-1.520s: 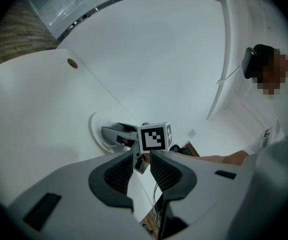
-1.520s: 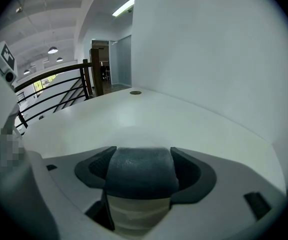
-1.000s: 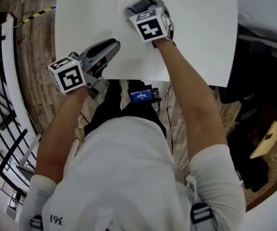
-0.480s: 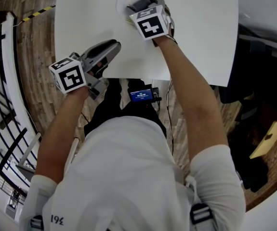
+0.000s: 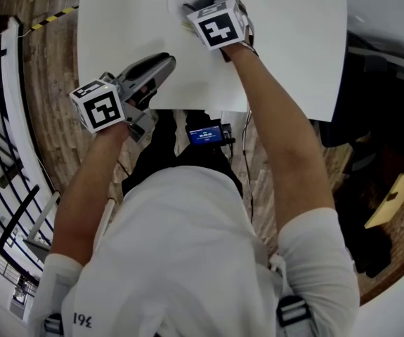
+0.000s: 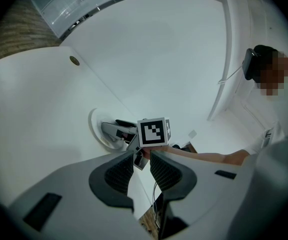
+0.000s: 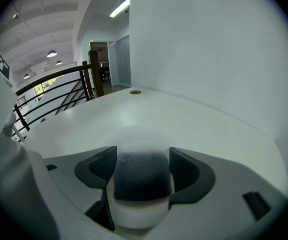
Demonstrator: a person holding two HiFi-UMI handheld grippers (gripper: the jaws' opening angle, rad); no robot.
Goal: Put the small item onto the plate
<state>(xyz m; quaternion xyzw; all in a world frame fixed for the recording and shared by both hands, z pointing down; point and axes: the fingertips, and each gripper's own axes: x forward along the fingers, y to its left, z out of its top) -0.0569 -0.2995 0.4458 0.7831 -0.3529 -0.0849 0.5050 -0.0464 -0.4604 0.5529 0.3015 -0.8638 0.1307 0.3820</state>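
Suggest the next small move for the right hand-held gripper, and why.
Probably ease the right hand-held gripper straight down until the small item settles on the plate, before any release. Its jaws are clamped on the item and the head view shows it above the plate, but no view shows whether the item touches the plate.

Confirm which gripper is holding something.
The right gripper, over the plate: its jaws clamp the small item. The left gripper has its jaws apart, empty.
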